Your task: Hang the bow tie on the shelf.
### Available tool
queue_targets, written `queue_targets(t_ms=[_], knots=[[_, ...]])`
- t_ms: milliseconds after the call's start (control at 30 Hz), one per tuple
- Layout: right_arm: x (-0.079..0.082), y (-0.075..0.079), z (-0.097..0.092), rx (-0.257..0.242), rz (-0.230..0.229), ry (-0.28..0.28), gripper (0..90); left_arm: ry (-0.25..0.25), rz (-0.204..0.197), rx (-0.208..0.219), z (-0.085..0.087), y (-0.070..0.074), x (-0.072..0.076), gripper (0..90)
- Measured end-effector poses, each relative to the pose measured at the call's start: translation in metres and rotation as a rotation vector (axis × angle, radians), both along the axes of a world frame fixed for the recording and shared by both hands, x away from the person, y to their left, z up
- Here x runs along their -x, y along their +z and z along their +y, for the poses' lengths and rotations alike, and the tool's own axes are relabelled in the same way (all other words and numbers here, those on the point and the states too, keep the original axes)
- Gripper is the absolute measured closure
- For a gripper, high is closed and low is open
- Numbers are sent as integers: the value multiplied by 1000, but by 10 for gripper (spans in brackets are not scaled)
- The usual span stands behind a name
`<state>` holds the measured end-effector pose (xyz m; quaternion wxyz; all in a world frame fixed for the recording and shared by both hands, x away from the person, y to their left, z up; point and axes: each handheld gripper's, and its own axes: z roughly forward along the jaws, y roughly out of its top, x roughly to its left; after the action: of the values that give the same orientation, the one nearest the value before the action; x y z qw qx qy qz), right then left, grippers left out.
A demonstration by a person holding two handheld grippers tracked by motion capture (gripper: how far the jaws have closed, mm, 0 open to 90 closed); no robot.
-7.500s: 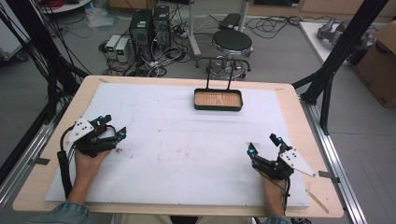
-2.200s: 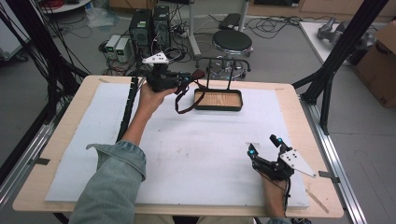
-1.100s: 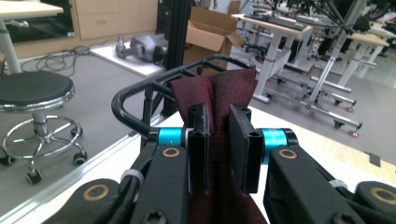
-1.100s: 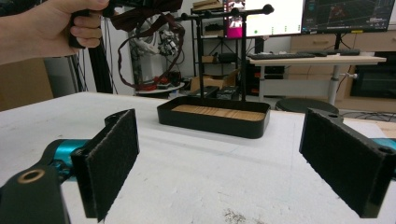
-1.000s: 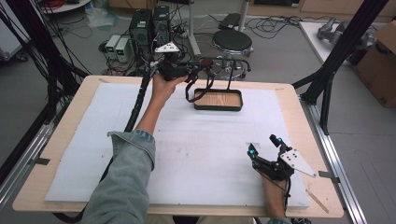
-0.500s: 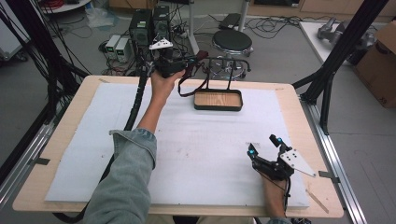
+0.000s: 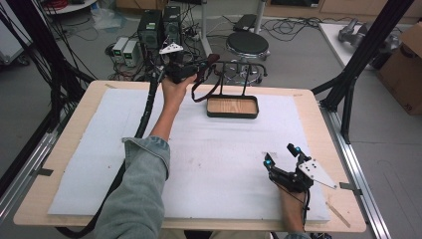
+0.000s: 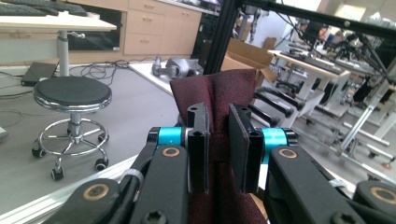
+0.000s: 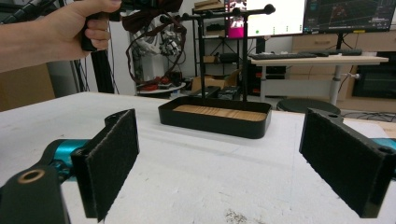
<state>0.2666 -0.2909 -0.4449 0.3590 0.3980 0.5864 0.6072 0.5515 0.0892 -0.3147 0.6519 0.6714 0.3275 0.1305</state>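
High view: left gripper lifts a dark red strap toward the stand's crossbar over the tray, presumably to hang it. Right gripper rests near the table's front edge.
Left gripper view: jaws pinch maroon fabric, weave visible.
Right gripper view: own pads spread wide, empty; the strap's loop dangles.

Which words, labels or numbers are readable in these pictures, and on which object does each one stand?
No text can be read.
Monitors behind the stand: graphs and small writing, too blurred to read.
Cardboard box on the floor: a dark mark, too small to read.
Left gripper, dark red strap, tray: no lettering visible.
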Motion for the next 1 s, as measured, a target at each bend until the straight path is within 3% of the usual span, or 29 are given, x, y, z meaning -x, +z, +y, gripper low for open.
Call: queue_targets(t_ms=[567,1000], knots=[[0,0,0,4,-1,-1,111,40,8,-84,8,-12,-1,778],[0,0,0,3,-3,2,111,56,26,-87,17,-26,0,773]])
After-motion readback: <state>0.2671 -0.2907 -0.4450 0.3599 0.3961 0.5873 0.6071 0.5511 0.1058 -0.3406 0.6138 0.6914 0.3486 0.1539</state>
